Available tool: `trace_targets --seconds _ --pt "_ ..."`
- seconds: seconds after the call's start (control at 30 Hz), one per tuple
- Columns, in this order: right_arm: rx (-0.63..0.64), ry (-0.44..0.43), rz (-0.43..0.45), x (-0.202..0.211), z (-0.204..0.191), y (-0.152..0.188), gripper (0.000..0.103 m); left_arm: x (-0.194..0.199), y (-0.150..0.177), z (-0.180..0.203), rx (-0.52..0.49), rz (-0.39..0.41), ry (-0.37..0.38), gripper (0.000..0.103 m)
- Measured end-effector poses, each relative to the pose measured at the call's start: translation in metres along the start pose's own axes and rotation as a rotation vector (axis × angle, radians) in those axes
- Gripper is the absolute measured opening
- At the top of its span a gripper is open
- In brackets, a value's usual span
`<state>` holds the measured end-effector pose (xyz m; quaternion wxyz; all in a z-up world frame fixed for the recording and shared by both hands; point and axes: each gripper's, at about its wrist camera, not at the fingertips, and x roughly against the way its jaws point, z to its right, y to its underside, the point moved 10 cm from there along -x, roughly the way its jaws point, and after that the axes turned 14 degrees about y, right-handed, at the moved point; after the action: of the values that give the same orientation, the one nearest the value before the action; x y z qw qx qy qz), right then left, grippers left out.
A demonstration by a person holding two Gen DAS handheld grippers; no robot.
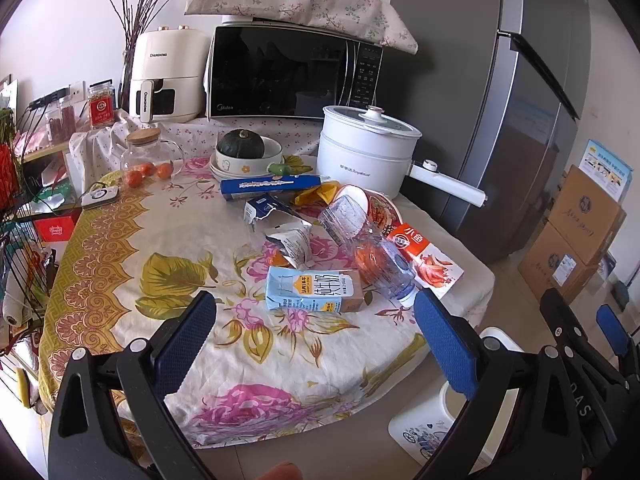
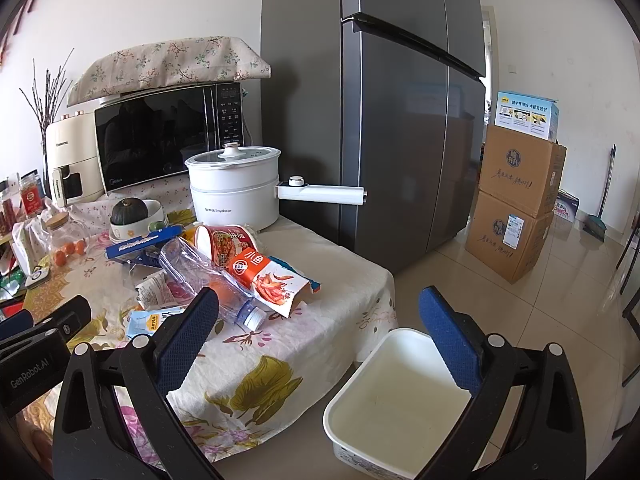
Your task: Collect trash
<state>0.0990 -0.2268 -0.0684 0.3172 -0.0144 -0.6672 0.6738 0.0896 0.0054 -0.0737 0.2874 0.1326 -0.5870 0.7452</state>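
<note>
Both sets of fingers spread wide, empty, hovering off the near edge of the cloth-covered desk point(image 1: 120, 280).

Nearest trash: light-blue rectangular milk carton point(image 1: 314, 288), lying flat on the flowered cloth, directly ahead of the left gripper point(image 1: 316, 344), between the lines of its two blue-padded fingers point(image 1: 186, 344). Long axis roughly crosswise to the fingers.

Just beyond and to the right: crushed clear plastic bottle point(image 2: 208, 276), white cap toward the near edge, overlapping the orange-and-white snack box point(image 2: 276, 280).

White rectangular plastic bin point(image 2: 400, 396) on the floor beside the desk, below the right gripper point(image 2: 328, 336).

Judgement: left side nearer the carton; wrist rotation probably needed to close across its short side.
</note>
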Motion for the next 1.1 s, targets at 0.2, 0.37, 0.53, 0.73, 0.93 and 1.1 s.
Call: trace_targets --seconds 0.2,0.37,0.53,0.73,0.93,1.1 --pt "0.002 0.001 -0.002 0.000 0.000 0.000 0.096 0.000 0.001 0.000 -0.001 -0.004 -0.001 0.096" --pt "0.004 0.001 -0.001 0.000 0.000 0.000 0.096 -0.001 0.002 -0.001 0.000 -0.007 -0.002 0.096" --pt "0.006 -0.011 -0.022 -0.003 -0.001 0.005 0.096 -0.004 0.005 -0.004 0.007 -0.021 -0.004 0.096" --pt "-0.055 -0.083 -0.146 -0.017 0.002 0.013 0.096 -0.015 0.010 -0.017 0.078 -0.072 0.011 0.096" --pt "-0.187 -0.154 -0.322 -0.044 0.018 0.025 0.096 -0.032 0.012 -0.046 0.234 -0.136 0.044 0.096" --pt "-0.316 -0.242 -0.485 -0.062 0.023 0.039 0.096 -0.055 0.013 -0.077 0.381 -0.196 0.078 0.096"
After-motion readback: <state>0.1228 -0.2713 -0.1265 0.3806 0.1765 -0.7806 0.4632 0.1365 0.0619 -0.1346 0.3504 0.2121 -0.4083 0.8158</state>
